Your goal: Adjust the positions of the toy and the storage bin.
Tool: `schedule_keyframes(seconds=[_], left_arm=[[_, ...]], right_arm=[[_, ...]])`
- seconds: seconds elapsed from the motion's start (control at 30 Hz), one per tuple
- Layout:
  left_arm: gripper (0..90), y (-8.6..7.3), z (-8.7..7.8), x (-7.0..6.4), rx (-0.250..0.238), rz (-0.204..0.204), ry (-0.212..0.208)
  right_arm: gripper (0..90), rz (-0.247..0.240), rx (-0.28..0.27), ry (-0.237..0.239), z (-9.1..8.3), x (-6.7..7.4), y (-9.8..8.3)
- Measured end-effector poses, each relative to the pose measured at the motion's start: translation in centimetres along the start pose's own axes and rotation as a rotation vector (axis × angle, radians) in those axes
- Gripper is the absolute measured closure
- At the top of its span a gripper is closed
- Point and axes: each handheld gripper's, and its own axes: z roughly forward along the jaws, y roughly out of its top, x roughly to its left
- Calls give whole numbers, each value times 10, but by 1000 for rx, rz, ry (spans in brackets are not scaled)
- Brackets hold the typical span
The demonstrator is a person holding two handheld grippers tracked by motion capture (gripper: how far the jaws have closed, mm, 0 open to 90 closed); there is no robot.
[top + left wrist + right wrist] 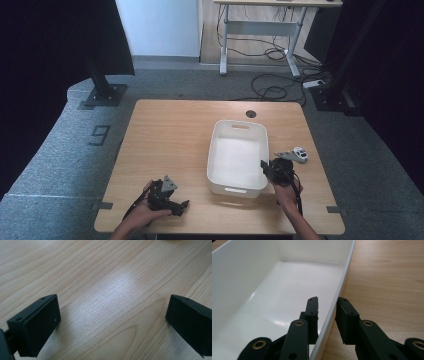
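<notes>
A white plastic bin (212, 150) stands right of centre on the wooden table (170, 135), with nothing in it. My right gripper (265, 167) is at the bin's near right corner. In the right gripper view its jaws (327, 307) straddle the bin's right wall (337, 292), one inside and one outside, shut on it. My left gripper (183, 207) rests near the table's front edge, left of the bin. Its jaws (112, 315) stand wide open over bare wood with nothing between them.
A small grey and white object (295, 155) lies on the table just right of the bin, beyond my right gripper. A round cable hole (251, 113) sits near the table's far edge. Another desk and loose cables stand on the floor beyond.
</notes>
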Motion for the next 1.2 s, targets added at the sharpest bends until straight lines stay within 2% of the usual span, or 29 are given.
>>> schedule_keyframes(seconds=[0.57, 1.2], left_arm=[[0, 0, 0, 0, 0, 0, 0], [0, 0, 0, 0, 0, -1, 0]], right_arm=[[718, -6, -1, 11, 1, 1, 0], [717, -3, -5, 31, 9, 11, 4]])
